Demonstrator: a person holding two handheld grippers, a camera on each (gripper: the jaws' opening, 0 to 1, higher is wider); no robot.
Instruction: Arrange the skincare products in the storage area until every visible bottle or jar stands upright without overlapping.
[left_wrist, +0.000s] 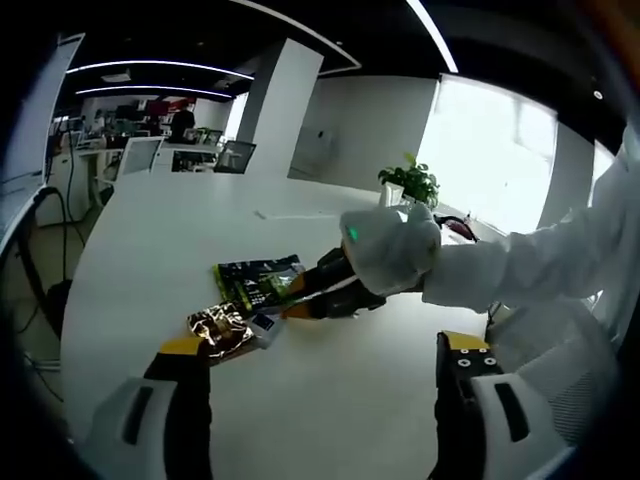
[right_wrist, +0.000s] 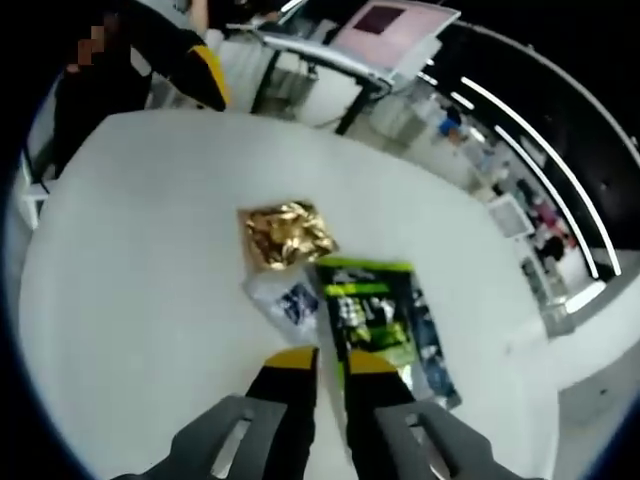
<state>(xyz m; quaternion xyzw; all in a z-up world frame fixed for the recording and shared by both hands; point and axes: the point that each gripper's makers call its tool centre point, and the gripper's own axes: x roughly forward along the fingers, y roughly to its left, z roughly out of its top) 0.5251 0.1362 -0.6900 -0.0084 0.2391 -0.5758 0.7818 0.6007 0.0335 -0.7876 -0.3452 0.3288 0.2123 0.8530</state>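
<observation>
I am working over a white round desk (left_wrist: 150, 300) where three flat packets are lying bunched together: a dark green sachet (right_wrist: 385, 325), a crinkled gold foil packet (right_wrist: 285, 235) and a small clear-and-blue packet (right_wrist: 290, 300). They are touching or overlapping one another, which is likely why I am going in with my right tool (right_wrist: 332, 362) first: the pile needs pulling apart before anything can be stood up. I see no bottles or jars here, only these sachets.

My right tool is reaching low along the desk, its yellow-tipped jaws nearly pressed together at the near edge of the green sachet; I cannot tell for certain whether they are pinching it or only resting against it. In the left gripper view my gloved right hand (left_wrist: 395, 245) is gripping that tool's handle, arm stretched in from the right.

My left tool (left_wrist: 325, 355) is hovering back from the pile, jaws spread wide and holding nothing, the gold packet lying just beyond its left jaw.
</observation>
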